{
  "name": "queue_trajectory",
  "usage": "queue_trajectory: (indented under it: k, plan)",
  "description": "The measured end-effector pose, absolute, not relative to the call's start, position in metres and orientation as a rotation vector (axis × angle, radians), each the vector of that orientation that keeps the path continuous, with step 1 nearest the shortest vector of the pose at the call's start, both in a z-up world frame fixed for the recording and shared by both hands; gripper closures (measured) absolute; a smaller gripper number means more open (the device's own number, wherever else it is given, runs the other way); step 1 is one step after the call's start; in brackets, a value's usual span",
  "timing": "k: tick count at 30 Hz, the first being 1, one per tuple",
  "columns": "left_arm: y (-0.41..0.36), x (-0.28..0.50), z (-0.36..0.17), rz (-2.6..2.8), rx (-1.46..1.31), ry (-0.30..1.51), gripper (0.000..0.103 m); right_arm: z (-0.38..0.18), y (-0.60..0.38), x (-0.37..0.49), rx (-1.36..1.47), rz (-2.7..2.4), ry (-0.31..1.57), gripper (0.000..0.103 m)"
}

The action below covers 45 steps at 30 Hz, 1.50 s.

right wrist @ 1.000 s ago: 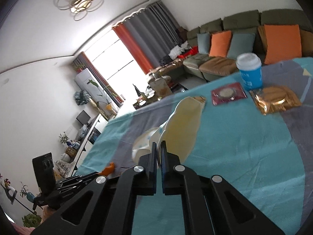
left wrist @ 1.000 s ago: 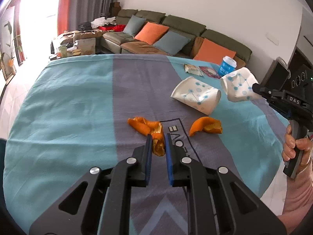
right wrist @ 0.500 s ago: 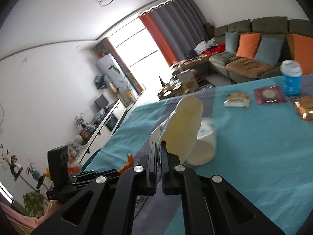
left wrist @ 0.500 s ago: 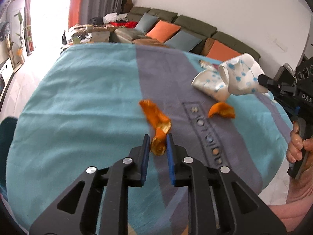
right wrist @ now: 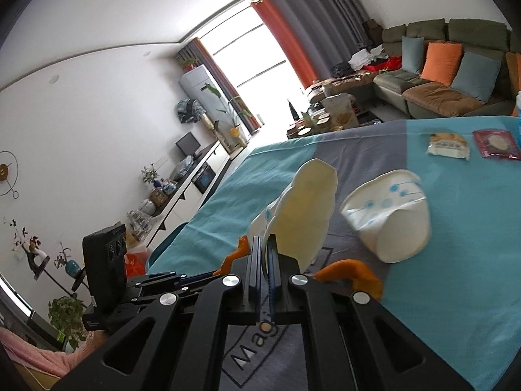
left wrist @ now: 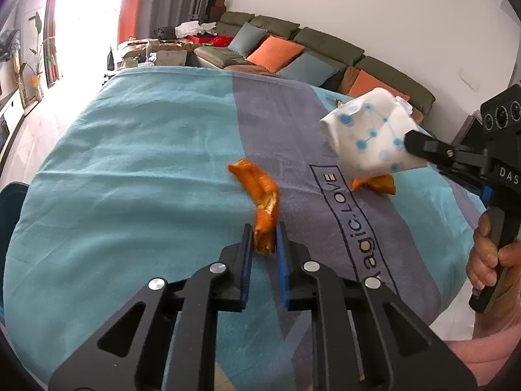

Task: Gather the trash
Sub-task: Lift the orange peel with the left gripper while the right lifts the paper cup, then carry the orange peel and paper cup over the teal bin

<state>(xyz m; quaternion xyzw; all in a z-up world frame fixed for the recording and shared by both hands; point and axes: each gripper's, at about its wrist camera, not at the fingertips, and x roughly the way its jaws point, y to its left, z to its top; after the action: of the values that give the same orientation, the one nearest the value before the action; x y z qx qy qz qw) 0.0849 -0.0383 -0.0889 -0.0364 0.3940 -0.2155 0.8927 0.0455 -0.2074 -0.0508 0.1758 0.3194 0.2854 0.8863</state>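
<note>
The left tool [left wrist: 263, 239] stands over the near part of the bench [left wrist: 136, 169], its fingers on either side of the near end of a peel strip [left wrist: 259, 195]. To the right, the right tool [left wrist: 412, 145] holds a crushed paper cup [left wrist: 368, 140] above the bench; a second peel [left wrist: 376, 183] lies below that cup. In the right wrist view, another paper cup [right wrist: 389, 216] lies on its side right of the held one, with two packets [right wrist: 449, 146] behind it. A sofa [left wrist: 293, 49] stands behind the bench.
</note>
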Motion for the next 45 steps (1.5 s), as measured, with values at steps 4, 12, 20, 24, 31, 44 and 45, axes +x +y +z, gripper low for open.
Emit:
queue_trajectory:
  k: [4,12,20,24,31,44,45]
  plan:
    - [-0.033,0.077,-0.081,-0.43,-0.068,0.787,0.09,-0.05,-0.198,0.052,0.358,0.624,0.671,0.1]
    - [-0.009,0.063,-0.065,-0.382,-0.089,0.746,0.091,-0.048,-0.175,0.061,0.331,0.686,0.682,0.1]
    - [0.022,0.05,-0.054,-0.321,-0.12,0.713,0.091,-0.047,-0.149,0.069,0.305,0.743,0.7,0.1]
    - [0.038,0.045,-0.05,-0.293,-0.13,0.701,0.091,-0.045,-0.136,0.072,0.289,0.772,0.707,0.1]
    - [0.059,0.035,-0.044,-0.239,-0.142,0.69,0.091,-0.045,-0.112,0.077,0.269,0.829,0.721,0.1]
    - [0.096,0.026,-0.034,-0.156,-0.168,0.666,0.091,-0.043,-0.063,0.088,0.23,0.921,0.751,0.1]
    - [0.097,0.025,-0.034,-0.15,-0.169,0.665,0.091,-0.043,-0.061,0.088,0.228,0.927,0.754,0.1]
